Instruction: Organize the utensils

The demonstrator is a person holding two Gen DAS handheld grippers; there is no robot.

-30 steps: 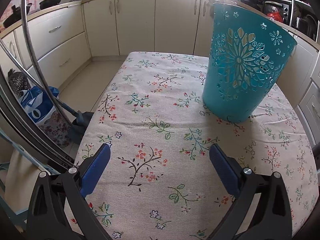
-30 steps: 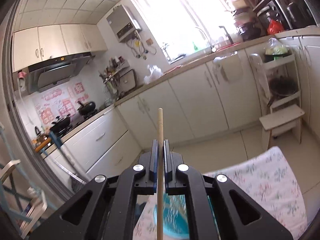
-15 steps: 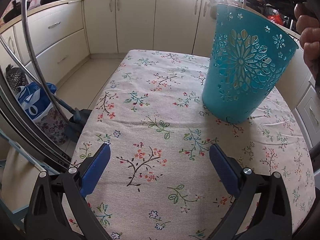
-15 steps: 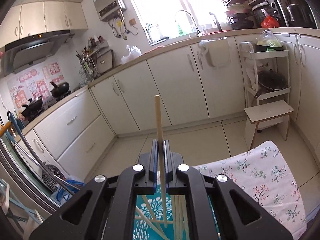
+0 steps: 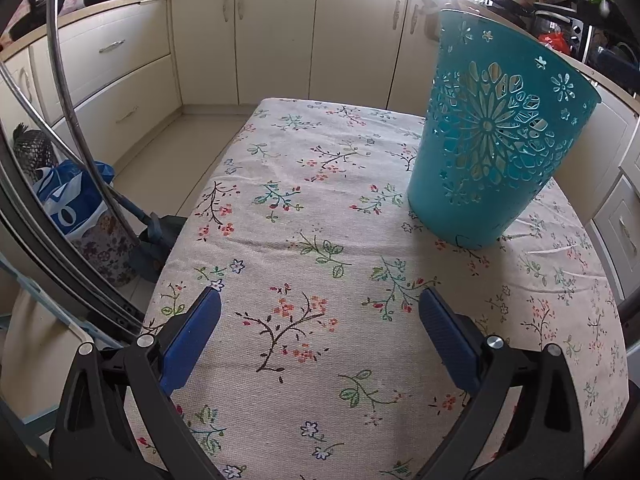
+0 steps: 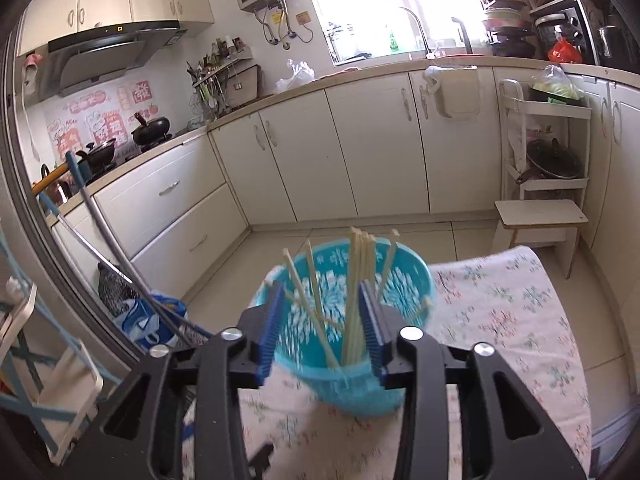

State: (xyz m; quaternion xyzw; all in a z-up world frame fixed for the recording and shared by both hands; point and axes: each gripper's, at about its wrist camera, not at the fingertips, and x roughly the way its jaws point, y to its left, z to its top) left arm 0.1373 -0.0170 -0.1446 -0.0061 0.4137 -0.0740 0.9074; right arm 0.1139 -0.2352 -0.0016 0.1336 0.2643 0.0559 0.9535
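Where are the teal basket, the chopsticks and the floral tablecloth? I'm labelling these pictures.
teal basket [image 5: 480,168], left wrist view, on its cut-out side wall.
chopsticks [image 6: 357,280], right wrist view, on the upright bundle inside the basket.
floral tablecloth [image 5: 320,264], left wrist view, on a bare patch ahead of the fingers.

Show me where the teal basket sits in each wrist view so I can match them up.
Left wrist: the teal basket stands upper right, on the far right part of the floral tablecloth.
Right wrist: the teal basket is low centre, just beyond the right gripper, whose jaws are opening, with chopsticks standing in it.
Shared landmark: the floral tablecloth under the basket.
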